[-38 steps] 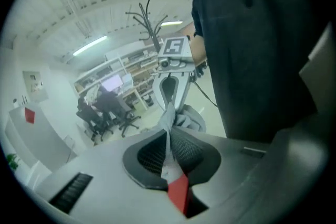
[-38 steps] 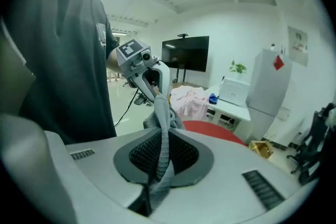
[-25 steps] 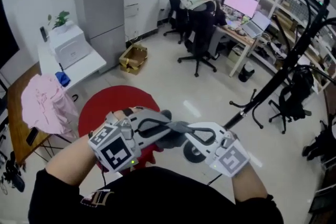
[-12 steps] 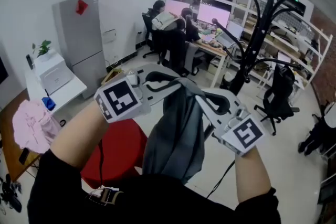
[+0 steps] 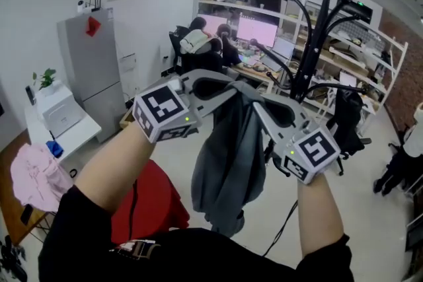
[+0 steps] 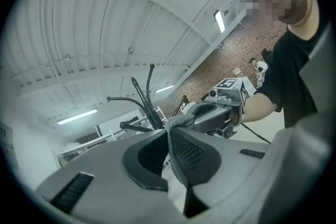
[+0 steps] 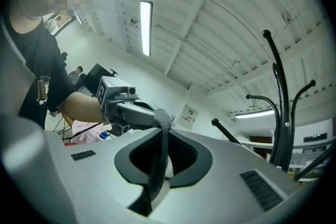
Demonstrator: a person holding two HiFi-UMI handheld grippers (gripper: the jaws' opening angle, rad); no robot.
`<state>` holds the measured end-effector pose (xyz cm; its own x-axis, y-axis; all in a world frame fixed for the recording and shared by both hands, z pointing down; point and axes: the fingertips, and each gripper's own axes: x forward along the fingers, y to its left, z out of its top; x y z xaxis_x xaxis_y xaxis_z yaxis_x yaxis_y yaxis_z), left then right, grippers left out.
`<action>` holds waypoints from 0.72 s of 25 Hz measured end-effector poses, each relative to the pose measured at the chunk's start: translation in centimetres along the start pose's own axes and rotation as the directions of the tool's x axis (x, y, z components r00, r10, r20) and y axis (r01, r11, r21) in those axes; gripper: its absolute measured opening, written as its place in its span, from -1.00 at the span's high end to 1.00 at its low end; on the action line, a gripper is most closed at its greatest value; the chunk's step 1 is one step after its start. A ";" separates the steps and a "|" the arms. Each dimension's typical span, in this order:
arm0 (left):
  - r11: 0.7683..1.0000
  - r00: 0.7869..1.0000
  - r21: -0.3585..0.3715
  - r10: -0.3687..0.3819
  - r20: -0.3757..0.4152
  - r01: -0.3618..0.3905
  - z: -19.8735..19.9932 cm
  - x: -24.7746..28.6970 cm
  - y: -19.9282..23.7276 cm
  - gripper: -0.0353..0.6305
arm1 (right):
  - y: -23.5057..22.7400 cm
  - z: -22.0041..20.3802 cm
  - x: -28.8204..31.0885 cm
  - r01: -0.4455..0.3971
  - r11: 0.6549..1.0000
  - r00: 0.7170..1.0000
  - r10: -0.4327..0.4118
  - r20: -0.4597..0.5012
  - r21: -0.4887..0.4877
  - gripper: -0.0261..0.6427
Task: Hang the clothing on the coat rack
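Note:
A grey garment [image 5: 228, 155] hangs in front of me, pinched at its top edge by both grippers. My left gripper [image 5: 232, 88] is shut on one end of that edge and my right gripper [image 5: 255, 102] is shut on it just beside. The cloth fold [image 6: 178, 122] shows between the left jaws, and the cloth [image 7: 161, 119] is clamped in the right jaws. The black coat rack [image 5: 310, 43] stands just beyond the grippers to the right, its curved hooks above them. The rack's arms [image 7: 278, 107] rise at the right of the right gripper view, and the rack [image 6: 147, 99] shows past the left jaws.
A red round stool [image 5: 149, 205] is below left. A pink cloth [image 5: 36, 178] lies on a table at far left. A grey fridge [image 5: 92, 76] stands against the wall. People sit at desks [image 5: 211, 49] with monitors behind. A black office chair [image 5: 347, 119] is right of the rack.
Both grippers have lifted the grey garment higher and closer to the coat rack; my view tilted up, so the rack now stands right behind the grippers.

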<state>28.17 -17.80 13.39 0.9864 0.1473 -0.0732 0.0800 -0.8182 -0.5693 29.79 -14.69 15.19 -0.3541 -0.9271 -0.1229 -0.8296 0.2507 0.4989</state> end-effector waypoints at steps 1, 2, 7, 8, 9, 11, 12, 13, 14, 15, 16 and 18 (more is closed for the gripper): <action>1.000 1.000 0.006 -0.005 -0.008 0.005 -0.3 0.0 0.0 0.88 | 0.0 -0.3 0.0 0.003 1.000 1.000 -0.003 -0.004 0.001 0.87; 1.000 1.000 0.009 -0.005 -0.020 0.005 -0.6 0.0 0.1 0.88 | -0.1 -0.5 0.2 0.006 1.000 1.000 -0.006 -0.010 0.002 0.87; 0.998 0.999 -0.055 0.010 -0.036 -0.012 -2.4 0.2 1.1 0.88 | -1.3 -1.8 1.6 0.001 0.983 1.000 0.003 -0.020 0.185 0.87; 0.997 0.999 -0.071 0.010 -0.033 -0.012 -2.6 0.4 1.4 0.88 | -1.6 -2.0 1.8 -0.003 0.971 1.000 0.007 -0.017 0.240 0.87; 0.996 1.000 -0.089 0.011 -0.027 -0.013 -2.8 0.6 1.7 0.88 | -2.0 -2.2 2.0 -0.005 0.956 1.000 0.010 -0.013 0.293 0.87; 0.992 1.000 -0.126 0.014 -0.014 -0.015 -2.8 1.3 2.6 0.88 | -3.1 -2.2 2.5 -0.002 0.920 1.000 0.004 -0.003 0.391 0.87; 0.989 1.000 -0.147 0.017 -0.006 -0.017 -2.7 1.6 3.2 0.88 | -3.7 -2.1 2.8 0.001 0.901 1.000 -0.004 0.004 0.433 0.87; 0.986 1.000 -0.168 0.021 0.003 -0.020 -2.6 1.9 3.9 0.88 | -4.3 -1.8 3.1 0.006 0.885 1.000 -0.012 0.012 0.466 0.87; 0.981 1.000 -0.191 0.026 0.012 -0.023 -2.5 2.2 4.6 0.88 | -4.8 -1.5 3.4 0.009 0.874 1.000 -0.021 0.019 0.487 0.87; 0.977 0.999 -0.213 0.033 0.022 -0.027 -2.4 2.5 5.3 0.88 | -5.3 -1.2 3.8 0.013 0.868 0.999 -0.029 0.025 0.496 0.87; 0.973 0.999 -0.230 0.041 0.031 -0.032 -2.3 2.8 5.9 0.88 | -5.7 -0.9 4.1 0.017 0.869 0.999 -0.036 0.029 0.495 0.87; 0.968 0.997 -0.246 0.058 0.042 -0.046 -2.1 3.3 7.2 0.88 | -6.4 -0.4 4.8 0.030 0.878 0.998 -0.049 0.027 0.479 0.87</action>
<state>32.28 -24.37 10.80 0.9825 0.1228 -0.1403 0.0675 -0.9358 -0.3461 33.61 -20.84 11.76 -0.3247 -0.9303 -0.1705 -0.9452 0.3256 0.0236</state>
